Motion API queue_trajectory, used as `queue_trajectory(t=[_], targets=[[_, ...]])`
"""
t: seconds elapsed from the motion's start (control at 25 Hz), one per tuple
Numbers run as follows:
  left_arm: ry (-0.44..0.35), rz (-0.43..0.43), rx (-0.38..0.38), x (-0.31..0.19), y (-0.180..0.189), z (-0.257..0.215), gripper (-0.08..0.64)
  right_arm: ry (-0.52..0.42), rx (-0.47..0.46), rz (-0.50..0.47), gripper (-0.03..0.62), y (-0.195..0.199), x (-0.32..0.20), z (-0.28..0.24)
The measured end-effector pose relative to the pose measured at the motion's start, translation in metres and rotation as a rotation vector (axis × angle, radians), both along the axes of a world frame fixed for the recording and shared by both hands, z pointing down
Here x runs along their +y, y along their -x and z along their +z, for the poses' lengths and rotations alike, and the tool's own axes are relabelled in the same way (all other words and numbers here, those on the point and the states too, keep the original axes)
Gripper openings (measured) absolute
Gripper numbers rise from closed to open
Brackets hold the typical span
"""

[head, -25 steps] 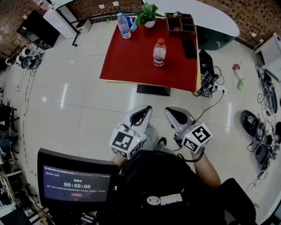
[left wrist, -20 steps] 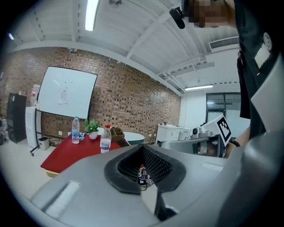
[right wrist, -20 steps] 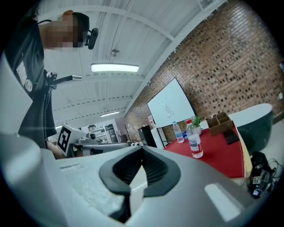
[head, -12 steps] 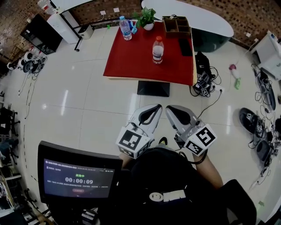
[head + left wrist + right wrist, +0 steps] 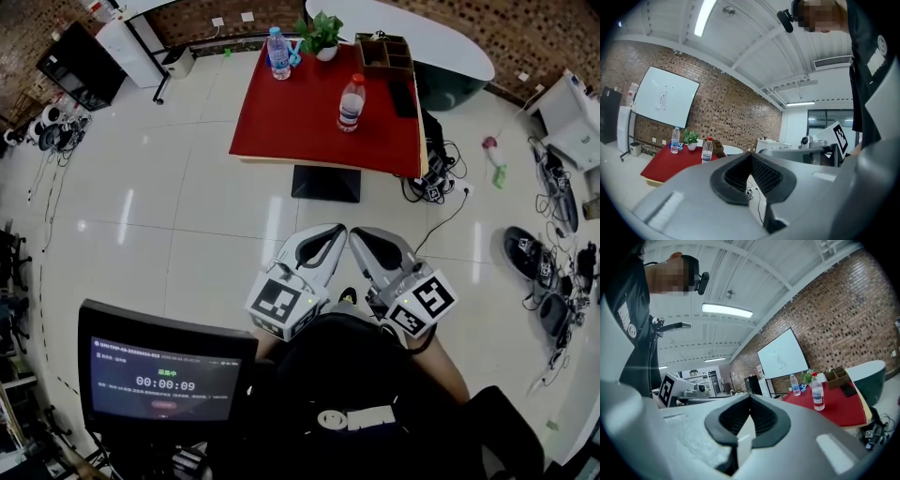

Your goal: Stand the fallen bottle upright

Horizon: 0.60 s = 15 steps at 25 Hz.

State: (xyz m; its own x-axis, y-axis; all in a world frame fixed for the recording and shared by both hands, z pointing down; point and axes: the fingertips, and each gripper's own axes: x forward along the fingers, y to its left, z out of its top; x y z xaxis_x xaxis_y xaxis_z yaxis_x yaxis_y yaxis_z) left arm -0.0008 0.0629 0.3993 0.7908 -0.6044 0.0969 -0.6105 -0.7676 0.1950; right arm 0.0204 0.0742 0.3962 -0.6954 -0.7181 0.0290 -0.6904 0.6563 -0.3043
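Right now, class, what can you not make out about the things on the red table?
1. Label print on the red-capped bottle and the far bottle: too small in every view.
2. Contents of the wooden organiser: too small and shadowed, head view.
3. Red table's near right corner: left gripper view, hidden behind the left hand-held gripper.

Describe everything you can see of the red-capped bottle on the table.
The red-capped bottle is clear plastic with a pale label band around its middle and a small red screw cap. It stands upright, not fallen, on the red table, right of the table's middle and nearer the viewer than the wooden organizer. Only the tabletop touches it, and everything else on the table stands apart from it.
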Motion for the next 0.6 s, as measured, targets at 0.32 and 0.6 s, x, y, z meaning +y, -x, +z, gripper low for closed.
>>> queue_trajectory(t=[0.32, 0.6], targets=[[0.0, 0.004, 0.009, -0.003, 0.0045, 0.0025, 0.005, 0.02, 0.012, 0.01, 0.003, 0.0061, -0.0009, 0.0065], [0.013, -0.015, -0.007, -0.0073, 0.0034, 0.0014, 0.005, 0.01, 0.011, 0.002, 0.003, 0.0048, -0.0048, 0.0048]])
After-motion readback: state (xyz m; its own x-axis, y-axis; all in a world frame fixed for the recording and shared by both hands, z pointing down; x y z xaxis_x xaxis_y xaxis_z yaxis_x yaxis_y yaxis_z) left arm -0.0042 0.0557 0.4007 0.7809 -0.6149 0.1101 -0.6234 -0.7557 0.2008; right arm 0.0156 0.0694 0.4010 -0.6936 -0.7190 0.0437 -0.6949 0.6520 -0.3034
